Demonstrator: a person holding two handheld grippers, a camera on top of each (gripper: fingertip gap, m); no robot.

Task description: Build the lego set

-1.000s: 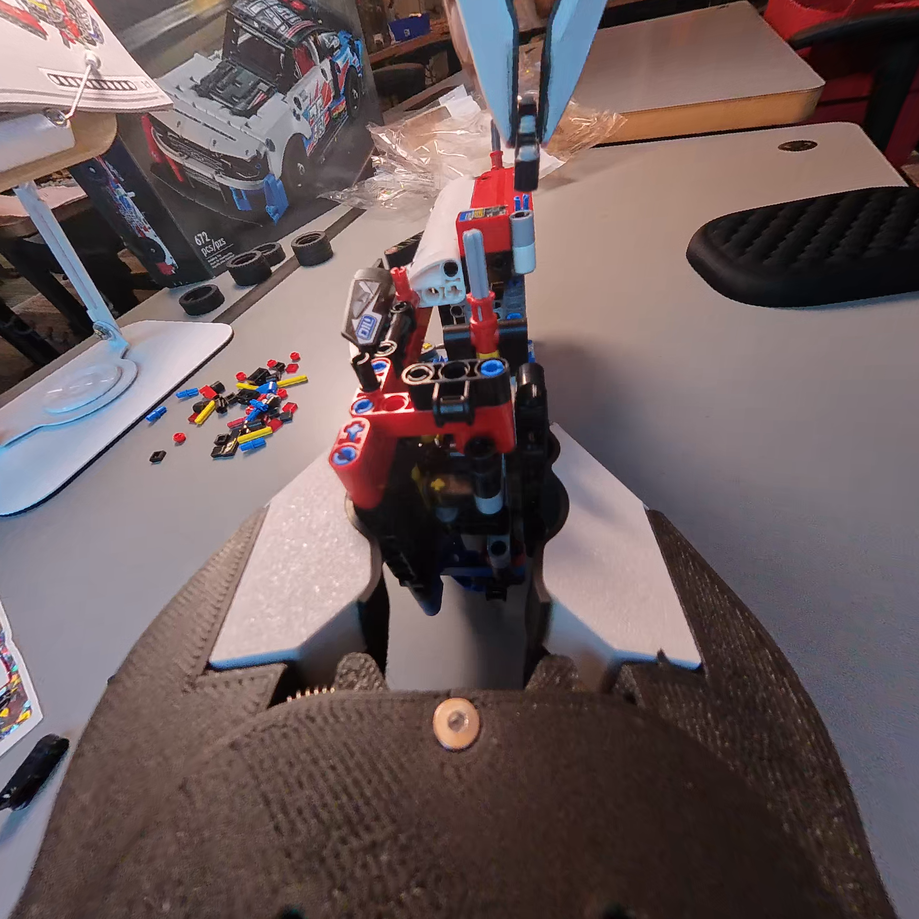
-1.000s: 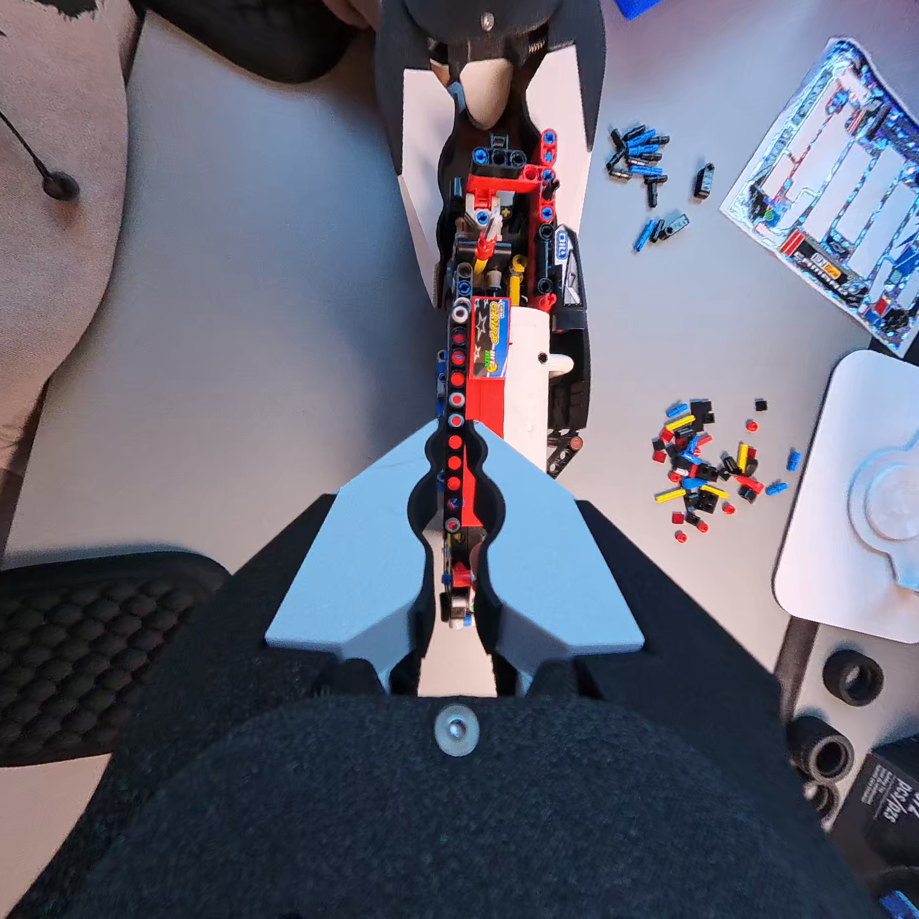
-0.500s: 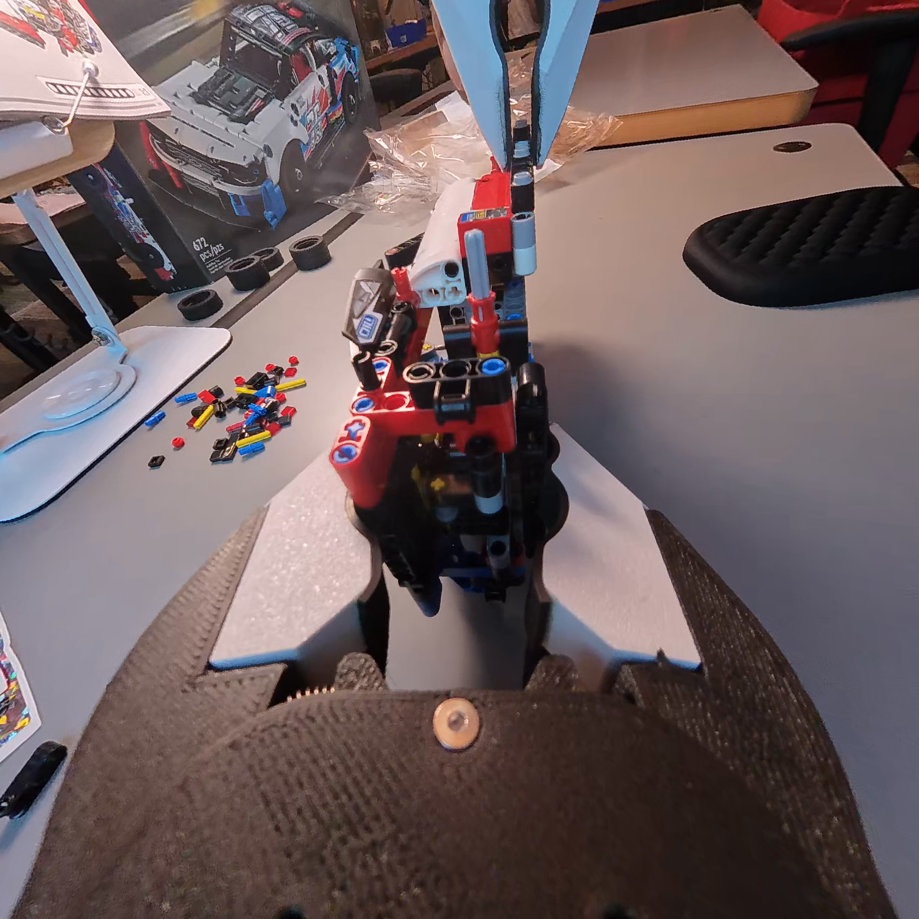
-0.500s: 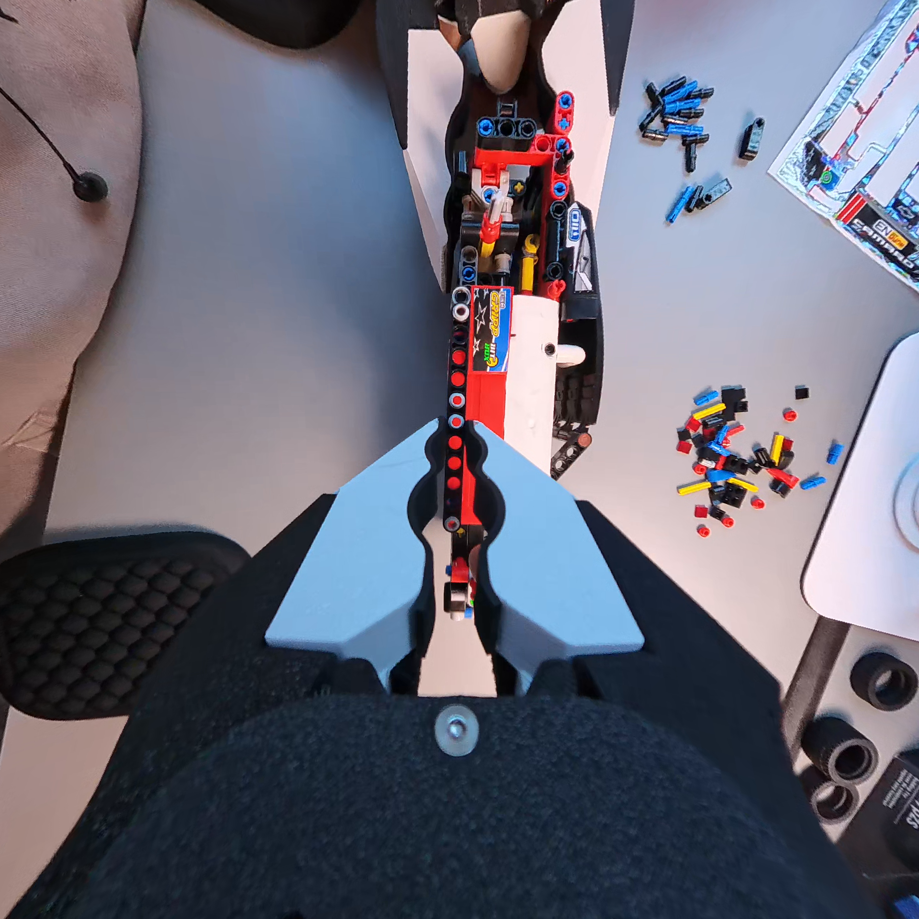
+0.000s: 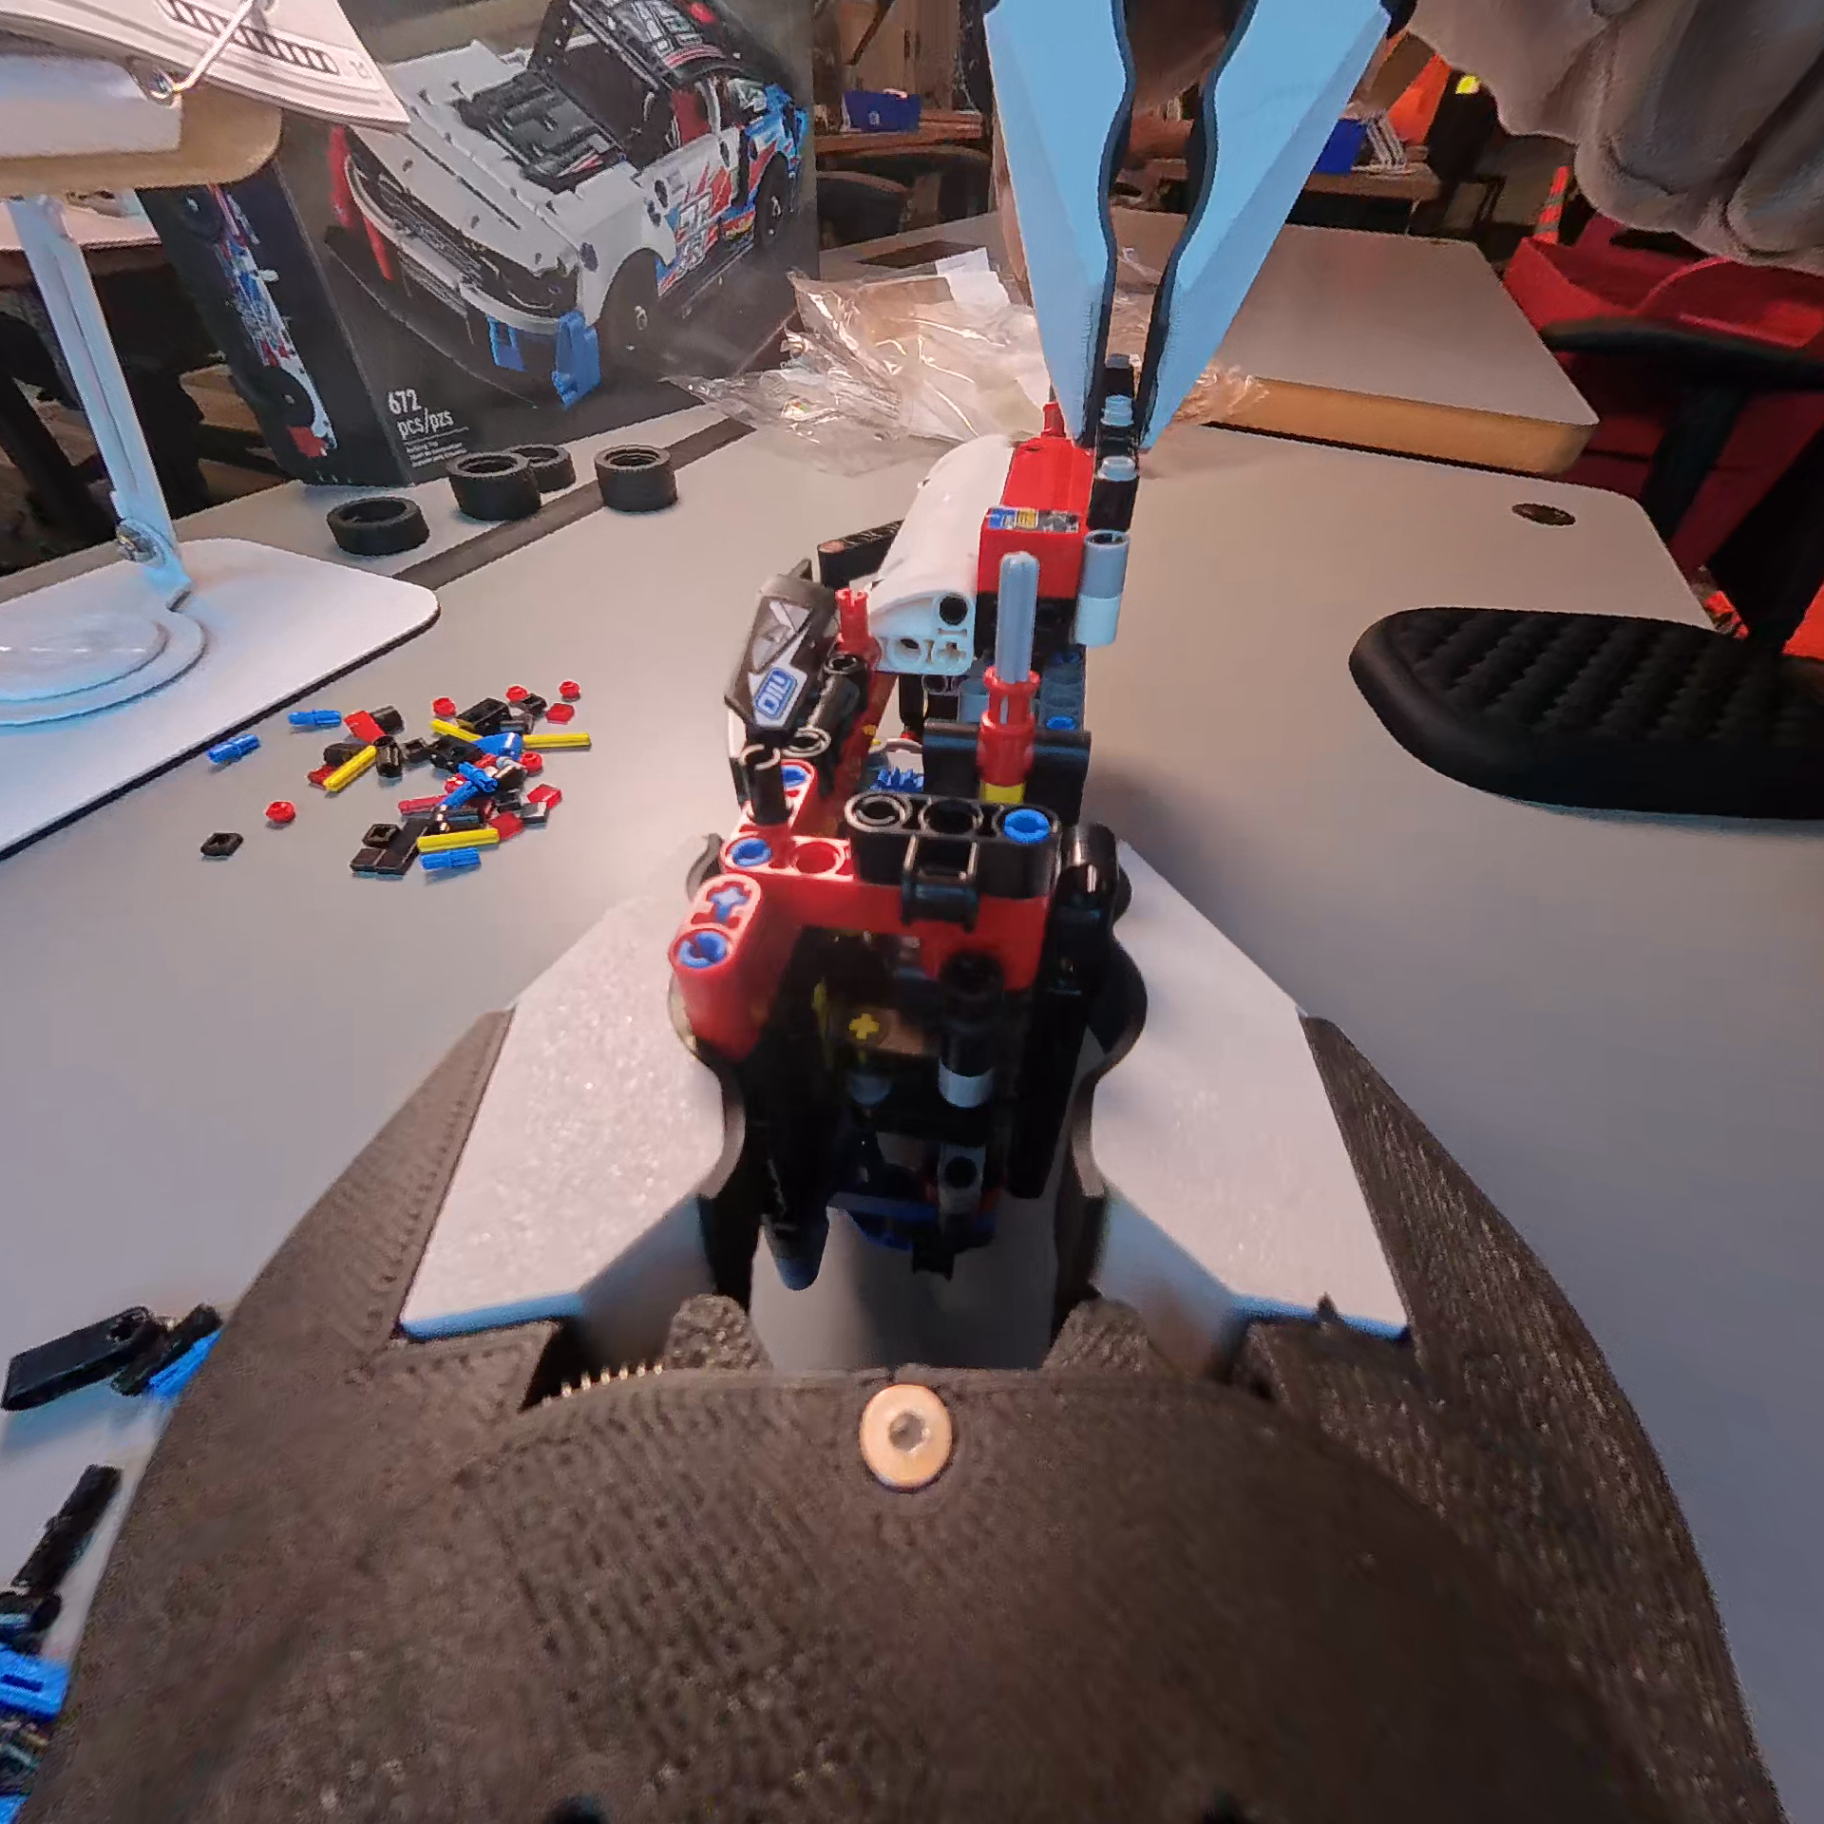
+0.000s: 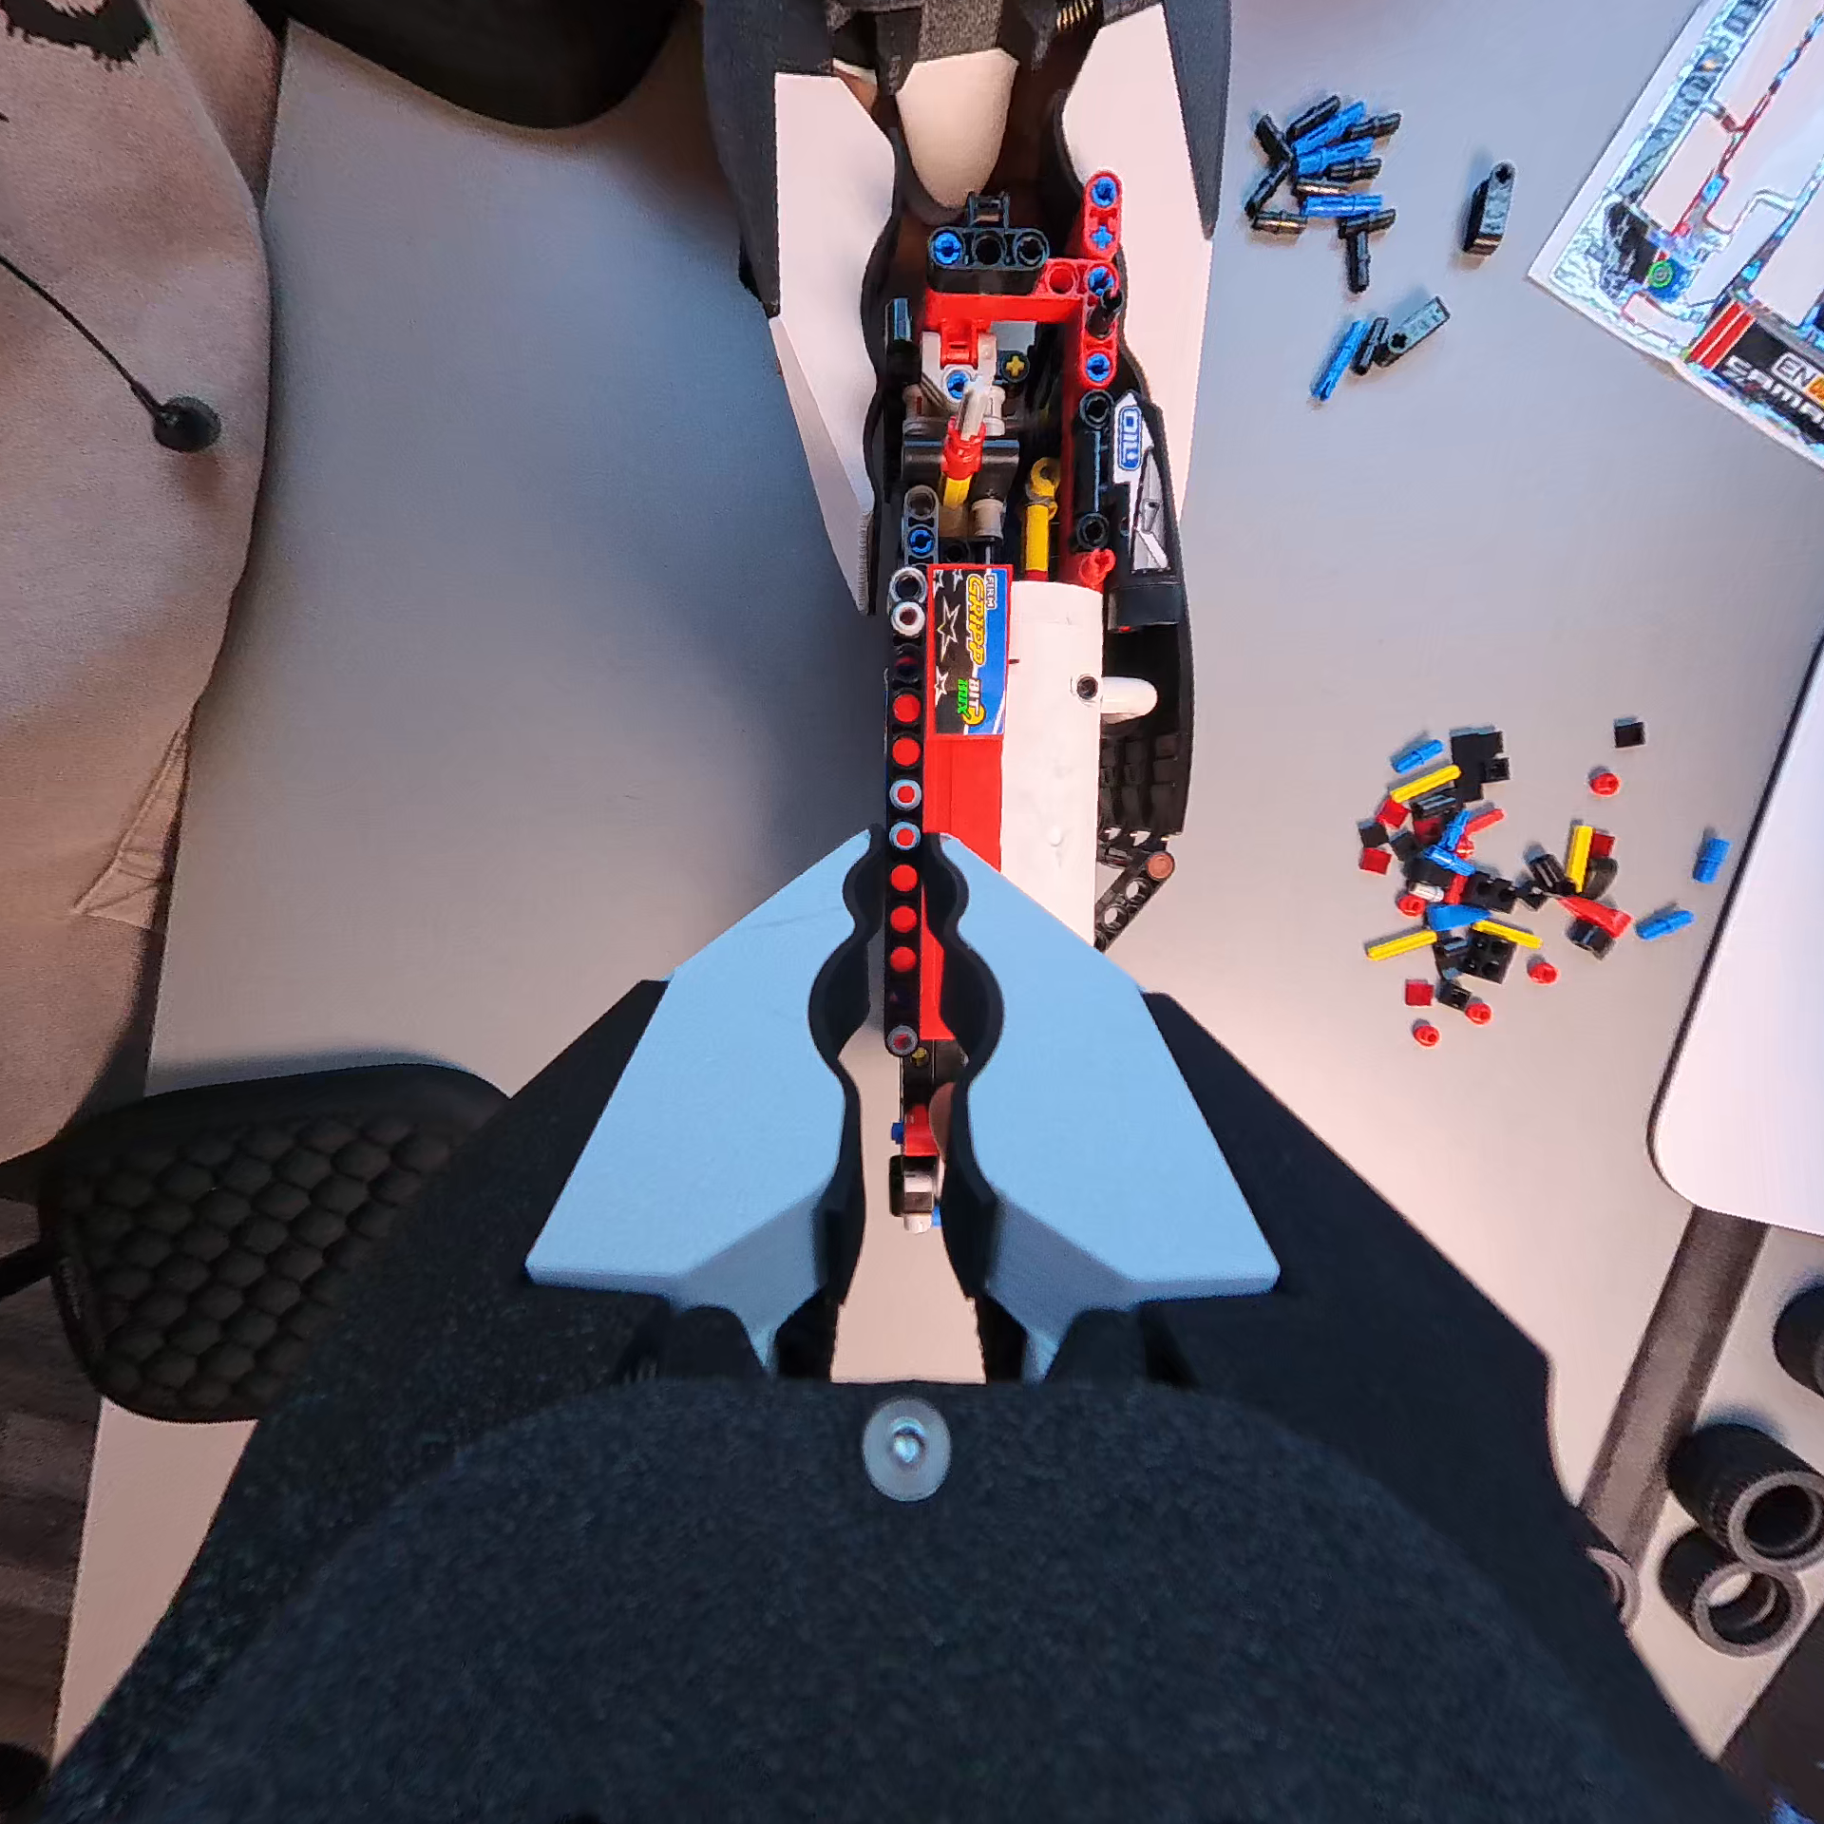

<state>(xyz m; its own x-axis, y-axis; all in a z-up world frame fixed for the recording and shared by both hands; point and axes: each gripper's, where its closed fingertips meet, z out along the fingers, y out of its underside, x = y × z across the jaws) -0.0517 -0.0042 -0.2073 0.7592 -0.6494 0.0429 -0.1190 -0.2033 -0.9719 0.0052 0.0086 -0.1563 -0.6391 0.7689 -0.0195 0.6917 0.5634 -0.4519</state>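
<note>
The part-built Lego car is red, black and white and stands tilted above the grey table. My left gripper is shut on its near end. My right gripper comes down from above at the far end. In the right wrist view my right gripper is shut on a long black beam with red pins. The beam lies along the left side of the car. The left gripper's white fingers clamp the far end there.
A pile of small loose parts lies to the left, also seen in the right wrist view. Behind are tyres, the set's box, plastic bags and a white stand base. A black pad, blue-black pins and a sticker sheet lie around. Left tips to right tips: about 9 cm.
My right gripper has come down with the black beam, closer to the car's far end. My left gripper still holds the car in the same grip.
</note>
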